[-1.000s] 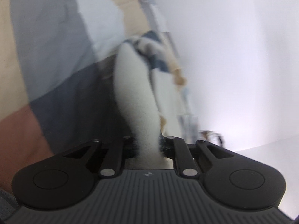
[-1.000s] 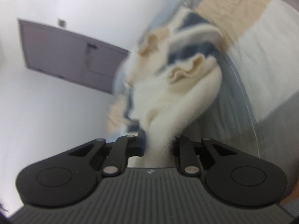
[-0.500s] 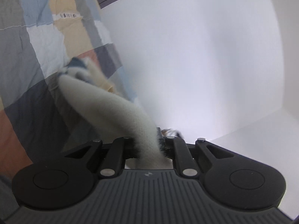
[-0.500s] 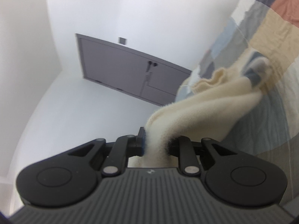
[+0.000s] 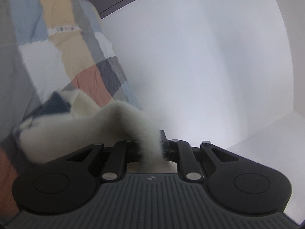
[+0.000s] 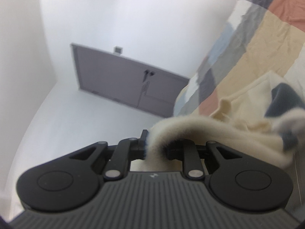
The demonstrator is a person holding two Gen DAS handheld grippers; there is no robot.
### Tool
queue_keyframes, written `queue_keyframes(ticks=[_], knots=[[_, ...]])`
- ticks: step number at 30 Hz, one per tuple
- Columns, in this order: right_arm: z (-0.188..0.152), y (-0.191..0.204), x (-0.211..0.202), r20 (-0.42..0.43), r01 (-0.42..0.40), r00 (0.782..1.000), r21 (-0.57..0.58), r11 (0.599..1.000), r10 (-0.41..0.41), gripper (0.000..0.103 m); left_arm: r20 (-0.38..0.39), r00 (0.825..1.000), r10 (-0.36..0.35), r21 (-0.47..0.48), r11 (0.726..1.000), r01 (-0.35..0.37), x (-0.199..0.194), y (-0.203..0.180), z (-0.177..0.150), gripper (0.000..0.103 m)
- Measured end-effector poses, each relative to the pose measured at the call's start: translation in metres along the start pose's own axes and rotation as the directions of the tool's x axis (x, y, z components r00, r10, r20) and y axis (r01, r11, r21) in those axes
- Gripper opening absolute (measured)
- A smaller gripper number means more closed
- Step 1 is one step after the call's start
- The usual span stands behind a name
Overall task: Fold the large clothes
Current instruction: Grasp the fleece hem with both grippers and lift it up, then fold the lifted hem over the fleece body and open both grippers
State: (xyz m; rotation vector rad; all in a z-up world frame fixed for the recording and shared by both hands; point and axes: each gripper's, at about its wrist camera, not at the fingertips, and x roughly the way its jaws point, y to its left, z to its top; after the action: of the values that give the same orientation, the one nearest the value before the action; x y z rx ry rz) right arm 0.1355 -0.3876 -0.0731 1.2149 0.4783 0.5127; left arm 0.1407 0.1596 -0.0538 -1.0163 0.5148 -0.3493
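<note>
While your left gripper [image 5: 150,148] pinches a fold of the cream fleece garment [image 5: 80,126], its jaws are easing apart, though the fabric is clamped between them and trails off to the gripper's left, over the patchwork quilt [image 5: 63,43]. Your right gripper [image 6: 154,149] grips another fold of the same garment [image 6: 228,131], which arches up from the pads and runs off to that gripper's right, where a dark blue patch [image 6: 284,99] shows. Beyond the right gripper a grey cabinet [image 6: 122,82] stands against the white wall.
</note>
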Motion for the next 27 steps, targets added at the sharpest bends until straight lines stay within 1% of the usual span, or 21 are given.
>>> queue_keyframes(ticks=[3,5,8,11,15,19,22,25,27], knots=[[0.014,-0.016,0.032,0.057,0.060,0.996,0.047,0.997,-0.062,0.021,0.000,0.999,0.049,0.034,0.998,-0.049,0.045,0.007,0.020,0.017],[0.021,-0.028,0.052,0.088,0.106,0.990,0.079,0.991,-0.113,0.021,-0.006,0.998,0.063,0.035,0.997,-0.063,0.073,0.015,0.028,0.017],[0.030,-0.047,0.078,0.121,0.191,0.971,0.115,0.975,-0.205,0.021,-0.027,0.993,0.117,0.088,0.990,-0.114,0.117,0.031,0.038,0.017],[0.035,-0.069,0.100,0.132,0.265,0.952,0.105,0.959,-0.277,0.021,-0.047,0.988,0.149,0.117,0.983,-0.143,0.151,0.055,0.041,0.017],[0.038,-0.106,0.120,0.119,0.311,0.939,0.115,0.943,-0.324,0.021,-0.075,0.984,0.163,0.128,0.980,-0.153,0.184,0.090,0.043,0.018],[0.048,-0.132,0.141,0.091,0.342,0.931,0.118,0.932,-0.353,0.022,-0.093,0.978,0.185,0.127,0.977,-0.172,0.213,0.118,0.047,0.018],[0.055,-0.142,0.158,0.089,0.341,0.933,0.103,0.934,-0.350,0.022,-0.101,0.974,0.202,0.101,0.976,-0.192,0.229,0.138,0.053,0.019],[0.055,-0.149,0.176,0.077,0.388,0.917,0.048,0.921,-0.390,0.022,-0.107,0.970,0.217,0.102,0.973,-0.206,0.241,0.151,0.056,0.019],[0.053,-0.155,0.182,0.070,0.403,0.912,0.043,0.914,-0.405,0.022,-0.113,0.969,0.219,0.107,0.972,-0.207,0.242,0.155,0.055,0.019]])
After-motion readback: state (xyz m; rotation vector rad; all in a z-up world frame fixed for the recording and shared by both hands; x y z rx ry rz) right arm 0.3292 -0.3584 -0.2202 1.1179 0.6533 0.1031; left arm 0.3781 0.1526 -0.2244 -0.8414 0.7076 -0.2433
